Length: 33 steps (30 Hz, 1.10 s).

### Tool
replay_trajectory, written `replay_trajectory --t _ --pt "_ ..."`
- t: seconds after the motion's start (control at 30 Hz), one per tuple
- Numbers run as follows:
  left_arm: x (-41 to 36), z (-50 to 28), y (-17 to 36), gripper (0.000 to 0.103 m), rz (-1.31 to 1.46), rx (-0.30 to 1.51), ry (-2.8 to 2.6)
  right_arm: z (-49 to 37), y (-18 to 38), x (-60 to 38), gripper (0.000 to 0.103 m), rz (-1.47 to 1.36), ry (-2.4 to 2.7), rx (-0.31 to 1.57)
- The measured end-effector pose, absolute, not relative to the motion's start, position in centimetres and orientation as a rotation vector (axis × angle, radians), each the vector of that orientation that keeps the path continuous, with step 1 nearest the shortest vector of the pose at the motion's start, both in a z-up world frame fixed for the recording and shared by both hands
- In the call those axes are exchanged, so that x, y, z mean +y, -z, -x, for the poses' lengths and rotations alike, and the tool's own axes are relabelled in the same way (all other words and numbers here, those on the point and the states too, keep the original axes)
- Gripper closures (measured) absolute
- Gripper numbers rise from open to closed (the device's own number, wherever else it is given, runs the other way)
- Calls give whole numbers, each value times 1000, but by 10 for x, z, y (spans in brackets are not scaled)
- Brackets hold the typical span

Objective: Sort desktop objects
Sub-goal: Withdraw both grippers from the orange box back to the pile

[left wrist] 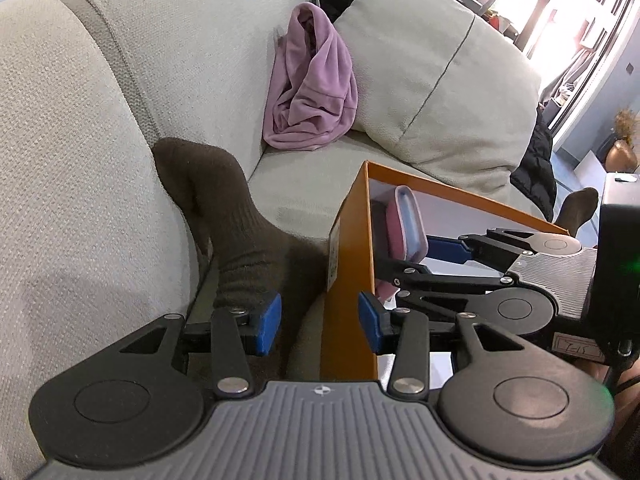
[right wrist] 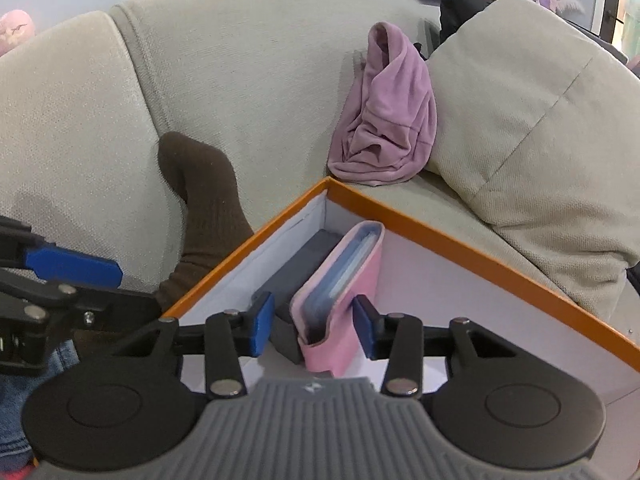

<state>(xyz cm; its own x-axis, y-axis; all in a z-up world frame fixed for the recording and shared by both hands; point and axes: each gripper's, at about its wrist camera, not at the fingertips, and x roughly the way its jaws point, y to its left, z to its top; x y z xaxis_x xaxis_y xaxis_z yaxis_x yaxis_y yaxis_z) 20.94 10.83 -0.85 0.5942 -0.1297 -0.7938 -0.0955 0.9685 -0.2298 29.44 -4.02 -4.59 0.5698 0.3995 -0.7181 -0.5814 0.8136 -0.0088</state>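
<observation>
The right gripper hangs over the open orange box, and the pink case stands directly between its jaws, on its long edge. The long axis of the case runs away from the gripper toward the far corner of the box, so it lies in line with the fingers. The jaws are apart: the right pad looks just beside or touching the pink wall, and the left pad stands clear of it, with a gap. I judge that nothing is clamped.

Inside the box, a dark grey flat object lies just beside the pink case, on its left, toward the corner. The case shows a bluish inner part along its upper edge. The rest of the white box floor that can be seen is bare.

The left gripper is outside the box, at its left outer wall. Its jaws are also apart and hold nothing; the box corner edge and a brown sock are ahead of them. The sock lies on the beige sofa, leaning on the armrest, so the left gripper is the nearer one to it. A crumpled lilac garment lies farther back against the sofa cushion, well apart from both grippers.
</observation>
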Motion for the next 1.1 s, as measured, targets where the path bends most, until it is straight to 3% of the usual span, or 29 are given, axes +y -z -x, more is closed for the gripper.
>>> replay_trajectory --t 0.17,0.83,1.1 --pt "108 -207 10 54 262 931 19 -289 44 -38 47 282 -574 752" --pt "108 -207 13 53 252 923 23 -281 33 -56 45 221 -542 744" --pt "90 -180 -28 53 200 861 107 -228 -13 -97 46 102 -518 656"
